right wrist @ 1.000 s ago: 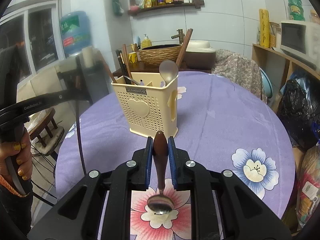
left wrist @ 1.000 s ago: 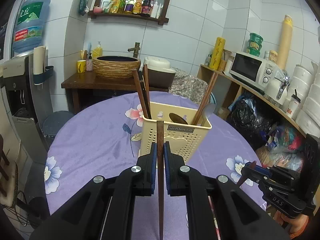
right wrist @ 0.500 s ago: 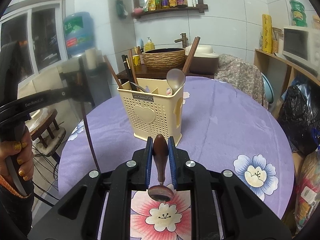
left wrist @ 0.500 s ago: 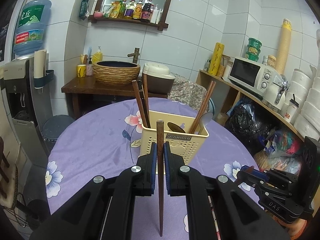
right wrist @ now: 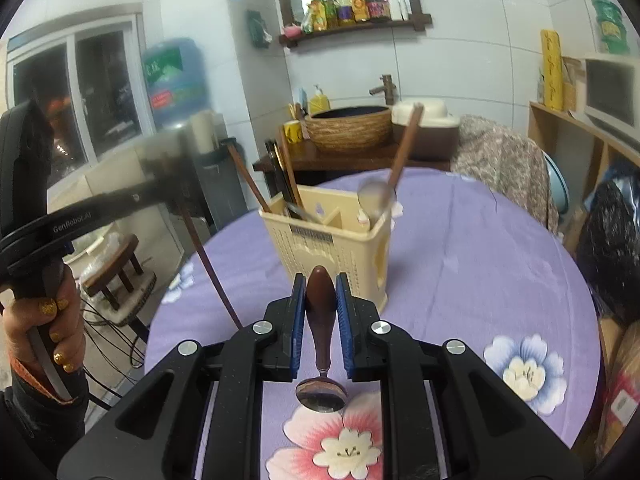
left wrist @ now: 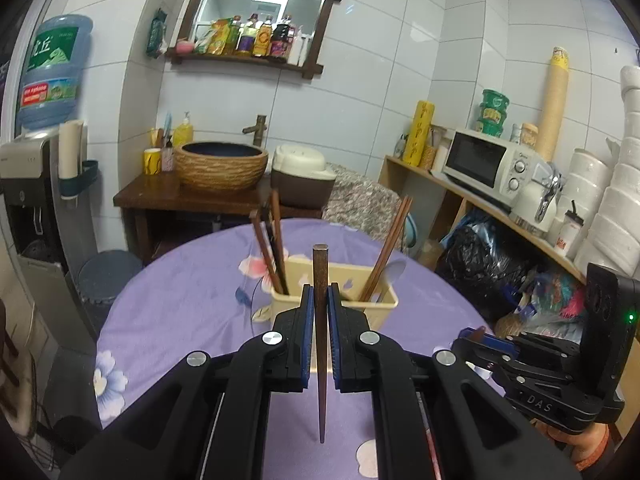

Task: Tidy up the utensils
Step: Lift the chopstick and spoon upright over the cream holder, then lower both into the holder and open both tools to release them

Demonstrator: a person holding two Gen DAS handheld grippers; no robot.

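The left gripper (left wrist: 319, 312) clamps a thin, stiff, light dark wooden chopstick (left wrist: 320, 344) mid-length, the right gripper (right wrist: 321, 308) a probably slippery wooden-handled metal spoon (right wrist: 320, 344), both before the cream perforated plastic holder (right wrist: 340, 248) on the tabletop (right wrist: 460, 264).

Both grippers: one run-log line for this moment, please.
left gripper: shut on chopstick | right gripper: shut on spoon | caddy: ahead

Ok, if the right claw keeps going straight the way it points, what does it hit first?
Probably the cream utensil holder, dead ahead of the right claw, which is shut on the wooden-handled spoon. How far off it stands is unclear.
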